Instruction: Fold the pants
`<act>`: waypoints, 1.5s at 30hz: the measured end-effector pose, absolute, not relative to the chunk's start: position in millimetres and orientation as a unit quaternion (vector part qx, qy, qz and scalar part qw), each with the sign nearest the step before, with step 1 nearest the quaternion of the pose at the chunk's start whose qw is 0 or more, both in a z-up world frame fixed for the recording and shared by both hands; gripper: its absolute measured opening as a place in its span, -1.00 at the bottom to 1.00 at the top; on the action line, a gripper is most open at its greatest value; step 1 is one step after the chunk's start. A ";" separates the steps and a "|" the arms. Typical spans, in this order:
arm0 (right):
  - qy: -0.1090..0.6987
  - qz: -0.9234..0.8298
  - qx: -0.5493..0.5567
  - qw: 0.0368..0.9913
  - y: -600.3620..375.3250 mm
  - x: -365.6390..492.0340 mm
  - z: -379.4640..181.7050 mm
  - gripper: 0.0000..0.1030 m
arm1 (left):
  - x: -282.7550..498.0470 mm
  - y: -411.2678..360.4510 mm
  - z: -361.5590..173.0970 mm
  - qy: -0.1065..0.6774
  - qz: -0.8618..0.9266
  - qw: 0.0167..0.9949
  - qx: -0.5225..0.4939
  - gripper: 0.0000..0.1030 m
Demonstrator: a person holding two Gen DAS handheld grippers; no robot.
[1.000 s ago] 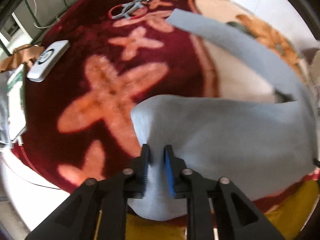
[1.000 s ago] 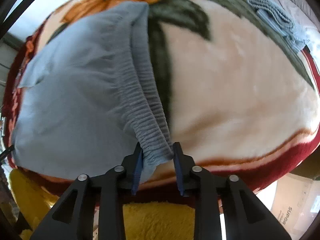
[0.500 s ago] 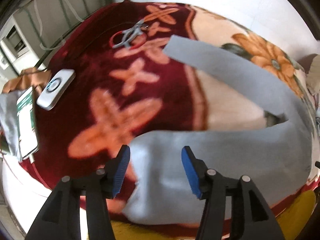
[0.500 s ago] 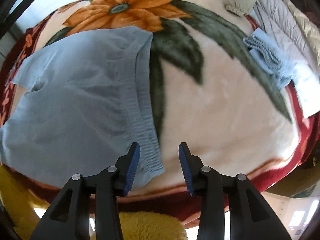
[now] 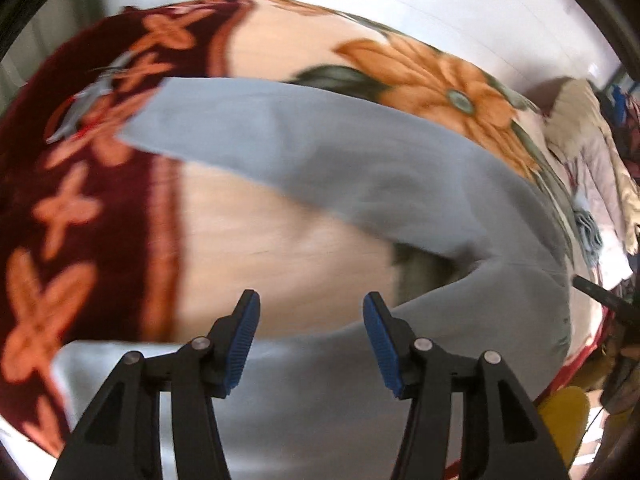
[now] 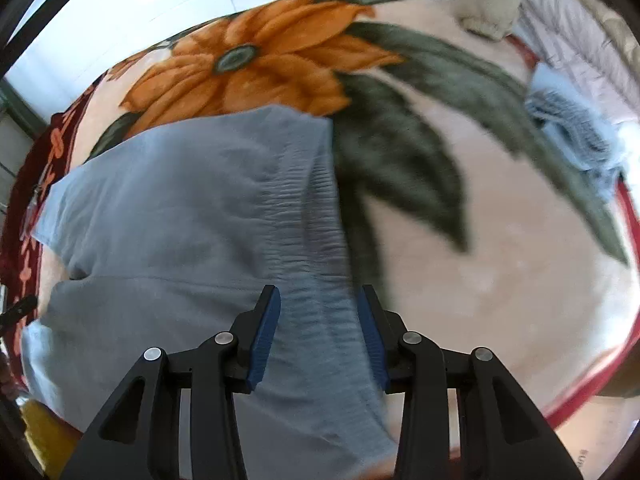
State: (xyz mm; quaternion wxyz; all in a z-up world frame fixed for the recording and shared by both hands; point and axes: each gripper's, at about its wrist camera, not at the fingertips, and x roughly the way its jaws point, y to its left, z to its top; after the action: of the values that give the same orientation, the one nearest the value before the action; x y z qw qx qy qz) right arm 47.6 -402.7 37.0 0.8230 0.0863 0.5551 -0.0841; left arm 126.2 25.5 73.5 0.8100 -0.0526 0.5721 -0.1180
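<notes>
Right wrist view: both grippers' fingers spread, empty, above grey pants (image 6: 180, 216) on floral blanket (image 6: 500, 280)

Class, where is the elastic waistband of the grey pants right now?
In the right wrist view, the waistband runs down the middle of the frame, edging the pants beside the dark green leaves of the blanket.

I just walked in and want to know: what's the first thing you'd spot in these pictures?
The big orange flower on the fuzzy blanket jumps out first, near the top of the right wrist view. Right below it lie the light blue-grey pants, spread flat with their crinkly waistband toward the middle. In the left wrist view, the pant legs fork apart like a V, one stretching toward the dark red border with its orange crosses.
</notes>
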 end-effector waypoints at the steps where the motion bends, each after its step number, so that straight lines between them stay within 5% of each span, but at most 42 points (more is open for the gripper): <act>1: 0.557 -0.087 0.083 0.822 -400.5 51.5 30.3 -0.20 | 131.7 13.0 71.2 0.574 -0.130 0.807 -0.054 0.10; 13: 0.499 -0.097 0.059 0.859 -398.6 46.9 7.7 -0.06 | 186.1 -79.2 32.5 0.604 -0.210 0.759 -0.122 0.11; 14: 0.496 -0.100 0.056 0.861 -396.9 46.3 7.5 -0.05 | 188.7 -82.0 33.1 0.603 -0.211 0.759 -0.121 0.05; 16: 0.493 -0.104 0.060 0.862 -397.0 46.2 7.5 -0.03 | 195.0 -88.3 35.9 0.599 -0.216 0.761 -0.123 -0.48; 17: 0.491 -0.103 0.065 0.863 -398.0 45.4 7.3 -0.03 | 195.8 -88.7 38.8 0.596 -0.218 0.763 -0.127 -0.48; 27: 0.484 -0.098 0.084 0.865 -402.2 43.8 6.3 0.00 | 213.2 -90.5 53.7 0.571 -0.187 0.796 -0.078 -0.47; 33: 0.485 -0.108 0.063 0.866 -395.6 44.8 9.2 0.00 | 185.5 -68.0 71.9 0.557 -0.185 0.809 -0.024 -0.09; 45: 0.498 -0.122 0.049 0.857 -365.3 34.0 45.0 0.00 | 128.1 76.1 99.9 0.554 -0.092 0.827 0.000 0.07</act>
State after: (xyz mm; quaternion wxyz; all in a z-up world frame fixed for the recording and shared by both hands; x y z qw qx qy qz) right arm 34.0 -365.3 45.0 0.8571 0.0492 0.4979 -0.1223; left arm 128.1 76.1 99.9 0.8271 0.0001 0.5545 -0.0916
